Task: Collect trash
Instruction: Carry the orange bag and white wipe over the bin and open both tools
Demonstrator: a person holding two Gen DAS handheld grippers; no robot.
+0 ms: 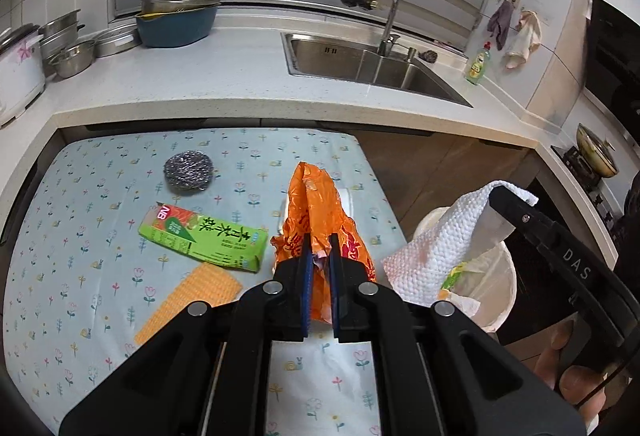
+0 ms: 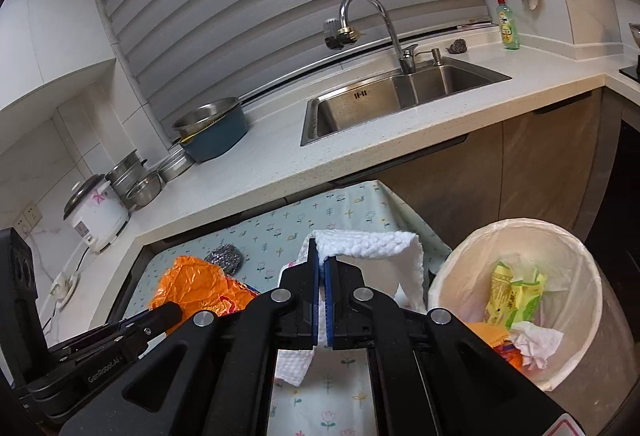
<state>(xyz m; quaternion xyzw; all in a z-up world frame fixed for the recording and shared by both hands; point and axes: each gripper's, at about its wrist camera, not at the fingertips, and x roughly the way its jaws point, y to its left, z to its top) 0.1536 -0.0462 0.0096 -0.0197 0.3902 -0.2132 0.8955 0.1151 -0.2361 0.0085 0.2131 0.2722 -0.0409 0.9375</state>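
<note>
**Both grippers loaded, bin within reach**

The orange plastic bag (image 1: pixel 320 204) hangs pinched between the closed fingers of the left gripper (image 1: pixel 320 248), lifted above the flowered table cloth (image 1: pixel 80 236). The white paper towel (image 2: pixel 372 240) is clamped in the shut right gripper (image 2: pixel 322 264), draped over its fingertips just beside the lined trash bin (image 2: pixel 448 268).

The bin already holds a green wrapper, crumpled tissue and orange scraps, so the job looks partly done. Both held pieces are not yet dropped in. On the cloth a green carton (image 1: pixel 202 236) remains, likely trash too. The steel scourer (image 1: pixel 188 171) and orange sponge cloth (image 1: pixel 188 300) near it may be tools rather than rubbish; I cannot tell.

Nothing blocks the bin mouth, though the two grippers are close together and could crowd each other there
</note>
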